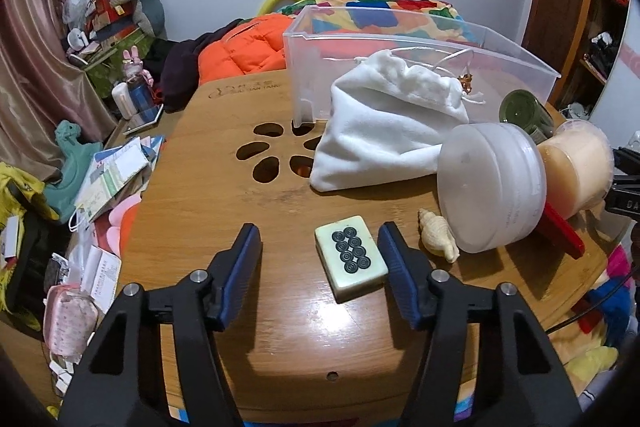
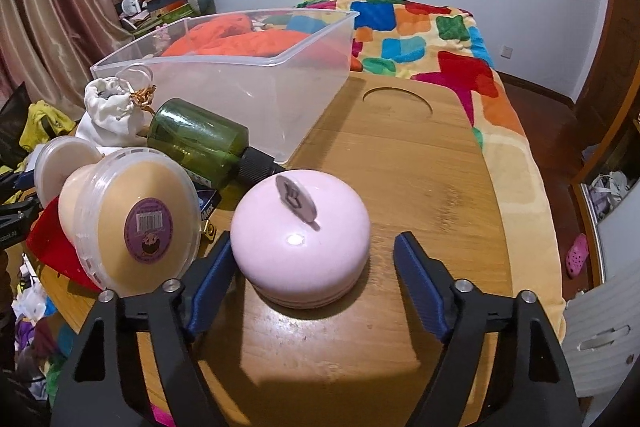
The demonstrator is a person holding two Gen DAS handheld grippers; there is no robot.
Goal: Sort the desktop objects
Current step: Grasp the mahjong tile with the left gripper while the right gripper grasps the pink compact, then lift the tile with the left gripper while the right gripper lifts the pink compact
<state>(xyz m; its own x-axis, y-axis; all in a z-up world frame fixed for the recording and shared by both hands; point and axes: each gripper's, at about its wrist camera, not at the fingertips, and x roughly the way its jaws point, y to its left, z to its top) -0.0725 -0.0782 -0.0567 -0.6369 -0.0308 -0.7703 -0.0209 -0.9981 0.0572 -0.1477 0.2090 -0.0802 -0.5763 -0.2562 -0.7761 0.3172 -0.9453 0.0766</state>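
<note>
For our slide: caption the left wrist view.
Open left claw straddles a green-backed mahjong tile on the wooden table.

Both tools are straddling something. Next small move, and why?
Probably close the left tool on the mahjong tile: it lies flat between the pads, the right pad almost touching, the left with a gap. The right tool likewise brackets the pink case, ungripped.

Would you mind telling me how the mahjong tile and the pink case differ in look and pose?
The mahjong tile is a flat cream rectangle with dark rings on its face; the pink case is a round, glossy dome with a small tab on top. The tile lies low; the case stands taller. Both rest on the wooden table, each between open jaws.
</note>
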